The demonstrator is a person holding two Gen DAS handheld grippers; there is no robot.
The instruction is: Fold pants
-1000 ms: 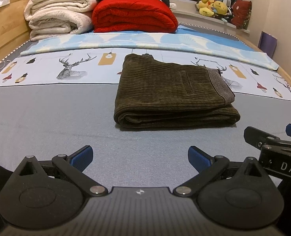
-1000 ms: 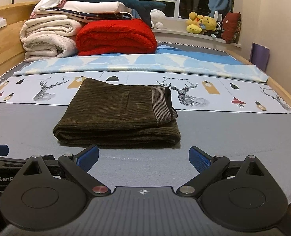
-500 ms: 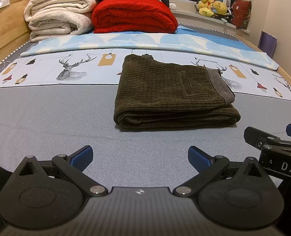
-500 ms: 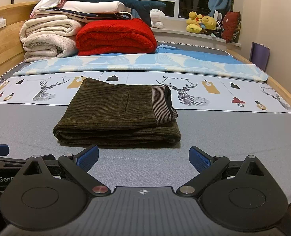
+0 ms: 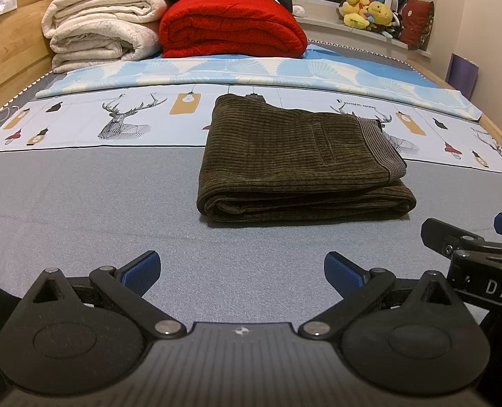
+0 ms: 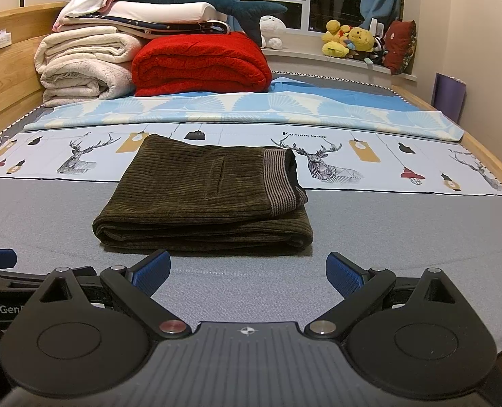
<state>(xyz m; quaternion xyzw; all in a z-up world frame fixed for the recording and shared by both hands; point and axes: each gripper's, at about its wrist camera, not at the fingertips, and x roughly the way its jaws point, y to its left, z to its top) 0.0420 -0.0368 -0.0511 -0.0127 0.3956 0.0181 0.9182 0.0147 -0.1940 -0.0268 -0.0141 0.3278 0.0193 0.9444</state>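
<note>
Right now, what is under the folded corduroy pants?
The corduroy pants lie on the grey bedsheet, far edge over the deer-print sheet. Whatever sits directly beneath is covered. Both grippers stay clear.

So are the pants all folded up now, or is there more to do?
They look done: the brown corduroy pants lie in a neat stack of layers on the grey sheet, waistband on top. Nothing is in hand; the left gripper and right gripper are both open, short of the pants and not touching them. Nothing looks left, except maybe tidying the edges.
</note>
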